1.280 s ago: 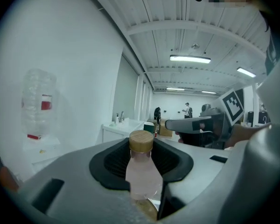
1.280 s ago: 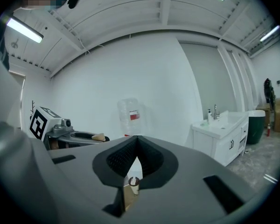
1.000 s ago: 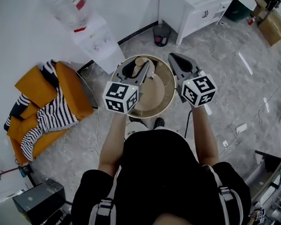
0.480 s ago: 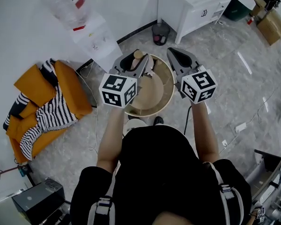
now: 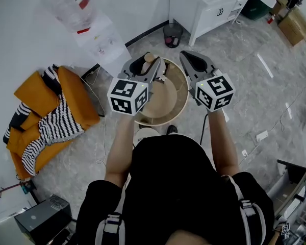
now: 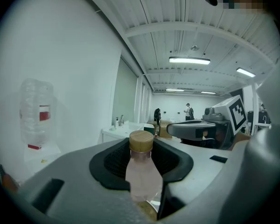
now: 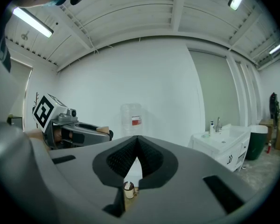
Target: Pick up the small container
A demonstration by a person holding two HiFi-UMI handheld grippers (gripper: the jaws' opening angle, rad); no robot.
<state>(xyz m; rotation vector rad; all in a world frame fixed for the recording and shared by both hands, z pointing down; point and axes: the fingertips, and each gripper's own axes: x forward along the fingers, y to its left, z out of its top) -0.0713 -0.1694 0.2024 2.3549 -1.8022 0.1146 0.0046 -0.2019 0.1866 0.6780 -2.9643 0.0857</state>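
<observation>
The small container (image 6: 142, 171) is a pale pink bottle with a round wooden cap. It stands upright between the jaws of my left gripper (image 6: 142, 160), which is shut on its body. In the head view the left gripper (image 5: 147, 68) holds the container (image 5: 150, 58) above the far rim of a round wooden table (image 5: 177, 98). My right gripper (image 5: 194, 65) hovers beside it on the right, shut with nothing in it. In the right gripper view the right gripper (image 7: 137, 143) has its pads meeting, and a small brown-lidded jar (image 7: 128, 190) shows below them on the table.
A water dispenser (image 5: 86, 24) stands at the wall far left. An orange armchair with a striped blanket (image 5: 51, 116) is on the left. A white sink cabinet (image 5: 209, 4) and a dark bin (image 5: 172, 34) lie beyond the table. A white stool (image 5: 145, 135) sits at its near edge.
Both grippers have moved a little away from me and to the left. The container has gone along in the left gripper's jaws. The right gripper stays shut.
</observation>
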